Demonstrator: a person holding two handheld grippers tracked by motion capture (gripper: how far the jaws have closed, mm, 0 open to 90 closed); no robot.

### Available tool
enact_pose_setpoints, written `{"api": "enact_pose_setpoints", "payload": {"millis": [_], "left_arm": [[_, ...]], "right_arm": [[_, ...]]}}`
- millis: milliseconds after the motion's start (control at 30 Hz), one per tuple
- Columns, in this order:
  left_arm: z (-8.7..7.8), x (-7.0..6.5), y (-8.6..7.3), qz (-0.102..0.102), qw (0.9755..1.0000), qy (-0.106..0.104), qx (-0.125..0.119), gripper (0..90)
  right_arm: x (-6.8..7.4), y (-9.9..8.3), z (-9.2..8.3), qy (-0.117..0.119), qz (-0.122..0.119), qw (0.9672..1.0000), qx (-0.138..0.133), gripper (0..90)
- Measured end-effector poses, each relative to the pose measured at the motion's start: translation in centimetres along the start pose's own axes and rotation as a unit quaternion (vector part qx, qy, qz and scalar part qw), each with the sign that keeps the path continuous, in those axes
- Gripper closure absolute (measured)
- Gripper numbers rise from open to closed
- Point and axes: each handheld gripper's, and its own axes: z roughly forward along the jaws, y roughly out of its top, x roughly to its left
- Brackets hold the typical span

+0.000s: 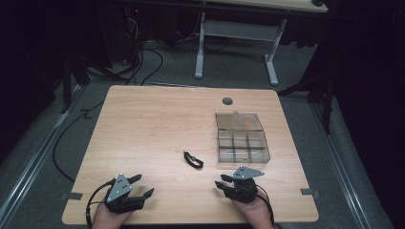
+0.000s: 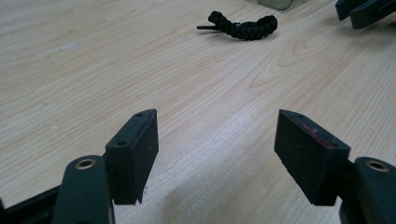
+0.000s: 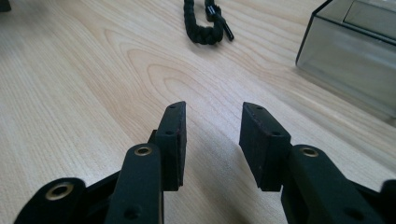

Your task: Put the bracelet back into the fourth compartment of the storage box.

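Both claws – left claw (image 1: 141, 185) & right claw (image 1: 224, 181) – gape empty nr table (image 1: 143, 114) front edge, bracelet (image 1: 193, 160) between.

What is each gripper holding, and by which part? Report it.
Nothing. The left gripper and right gripper are both open and empty; the bracelet lies untouched.

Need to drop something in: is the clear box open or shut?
Open. The box has its lid swung back flat on the table, and the divided compartments show uncovered from above.

Dim surroundings, evenly lit, soft shadows
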Motion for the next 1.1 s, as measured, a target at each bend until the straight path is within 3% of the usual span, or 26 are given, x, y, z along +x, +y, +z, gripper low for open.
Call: {"api": "enact_pose_setpoints", "payload": {"millis": [633,733,833,967,1100], "left_arm": [[0.0,-0.1,0.0,0.003,1.0,-0.002,0.001,30.9],[0.0,-0.1,0.0,0.003,1.0,-0.004,0.001,30.8],[0.0,-0.1,0.0,0.003,1.0,-0.005,0.001,30.9],[-0.1,-0.1,0.0,0.002,1.0,-0.006,-0.001,30.9],[-0.1,-0.1,0.0,0.004,1.0,-0.007,-0.001,30.9]], "right_arm": [[0.0,0.1,0.0,0.005,0.0,1.0,-0.002,67.0],[0.2,0.9,0.4,0.019,0.001,0.9998,0.008,71.9],[0.4,1.7,0.6,0.016,-0.008,0.9998,0.011,75.7],[0.8,4.2,2.0,0.01,-0.022,0.9995,0.022,89.9],[1.1,6.1,3.4,0.009,-0.037,0.9987,0.034,90.0]]}}
